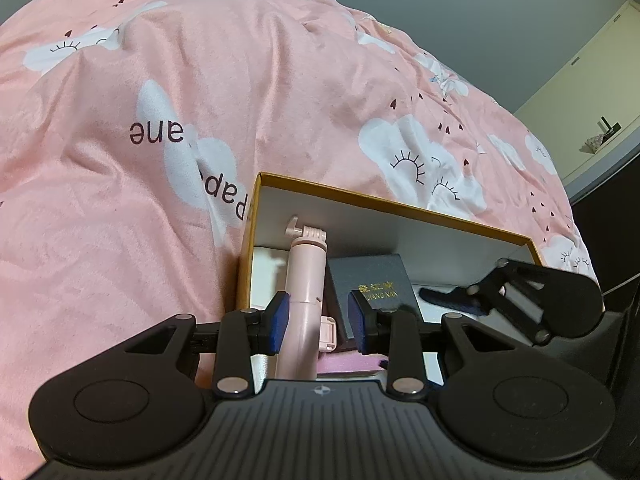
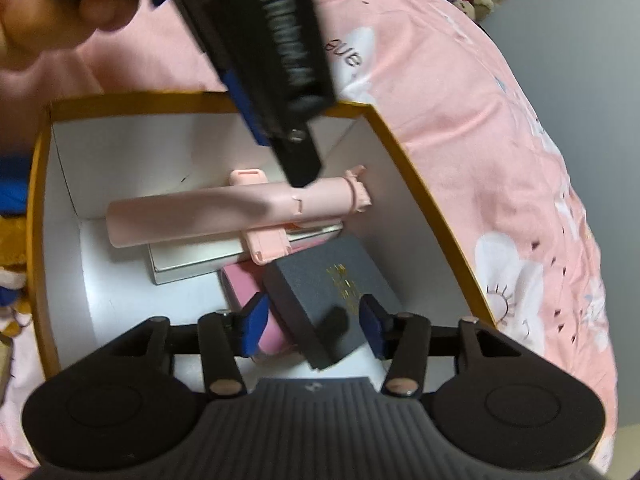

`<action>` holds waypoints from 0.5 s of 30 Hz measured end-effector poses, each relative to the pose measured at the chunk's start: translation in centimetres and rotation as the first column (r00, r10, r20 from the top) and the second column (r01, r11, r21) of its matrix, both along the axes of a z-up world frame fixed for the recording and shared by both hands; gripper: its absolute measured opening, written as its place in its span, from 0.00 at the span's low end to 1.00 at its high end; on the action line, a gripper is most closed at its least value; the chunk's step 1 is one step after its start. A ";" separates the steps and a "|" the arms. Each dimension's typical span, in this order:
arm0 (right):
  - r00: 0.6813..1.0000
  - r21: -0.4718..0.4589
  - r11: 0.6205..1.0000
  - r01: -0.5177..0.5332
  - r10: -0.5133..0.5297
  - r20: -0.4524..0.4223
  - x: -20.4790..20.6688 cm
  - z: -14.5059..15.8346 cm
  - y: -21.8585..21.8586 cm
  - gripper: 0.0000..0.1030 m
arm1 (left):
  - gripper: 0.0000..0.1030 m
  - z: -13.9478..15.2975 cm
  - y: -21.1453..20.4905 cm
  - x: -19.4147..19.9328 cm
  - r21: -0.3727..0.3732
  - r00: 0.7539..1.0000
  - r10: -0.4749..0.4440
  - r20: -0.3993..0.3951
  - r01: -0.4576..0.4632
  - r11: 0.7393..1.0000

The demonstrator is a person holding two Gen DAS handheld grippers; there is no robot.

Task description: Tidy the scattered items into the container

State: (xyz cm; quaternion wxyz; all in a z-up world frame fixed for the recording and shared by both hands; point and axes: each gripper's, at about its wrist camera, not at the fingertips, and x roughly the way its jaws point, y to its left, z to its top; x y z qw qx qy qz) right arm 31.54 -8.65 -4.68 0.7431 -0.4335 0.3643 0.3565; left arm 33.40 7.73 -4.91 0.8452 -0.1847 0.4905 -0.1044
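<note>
A box [image 1: 360,196] with a mustard rim and white walls lies open on the bed. Inside it lies a pink selfie stick [image 1: 306,276], across a flat white case [image 2: 192,264] and a pink item [image 2: 240,292]. My left gripper [image 1: 320,320] is open around the stick: the left pad is at its side, the right pad stands apart. My right gripper [image 2: 314,330] hangs open low in the box [image 2: 120,104], over a dark grey box with gold lettering [image 2: 332,276]. A small blurred dark thing [image 2: 336,320] lies on that grey box between the pads.
A pink duvet with white clouds [image 1: 160,120] surrounds the box on all sides. A hand [image 2: 60,8] holds the left gripper at the top left of the right wrist view. Plush toys [image 2: 12,248] lie left of the box. A cream cabinet [image 1: 592,92] stands beyond the bed.
</note>
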 end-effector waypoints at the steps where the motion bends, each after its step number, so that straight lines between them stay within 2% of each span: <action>1: 1.000 0.008 1.000 0.014 -0.014 -0.014 0.2 0.2 -0.4 0.57 | 0.35 -0.1 0.0 0.0 0.002 1.000 0.000 -0.002 0.000 1.000; 7: 0.987 0.044 0.991 0.126 -0.121 -0.106 0.6 -0.1 -1.9 0.54 | 0.35 -0.4 -0.1 0.1 0.005 1.000 0.001 -0.008 -0.001 1.000; 9: 0.979 0.064 0.984 0.166 -0.156 -0.131 0.8 -0.4 -2.4 0.47 | 0.35 -0.4 -0.1 0.1 0.005 1.000 0.001 -0.008 -0.001 1.000; 12: 0.966 0.094 0.971 0.219 -0.203 -0.158 1.5 -0.5 -2.4 0.46 | 0.35 -0.5 -0.1 0.1 0.005 1.000 0.003 -0.009 -0.003 1.000; 14: 0.949 0.112 0.954 0.277 -0.254 -0.185 2.2 -0.3 -2.7 0.40 | 0.35 -0.5 -0.1 0.1 0.003 1.000 0.004 -0.010 -0.004 1.000; 15: 0.930 0.118 0.938 0.325 -0.295 -0.219 2.7 -0.3 -2.9 0.40 | 0.35 -0.6 -0.1 0.1 0.003 1.000 0.005 -0.011 -0.005 1.000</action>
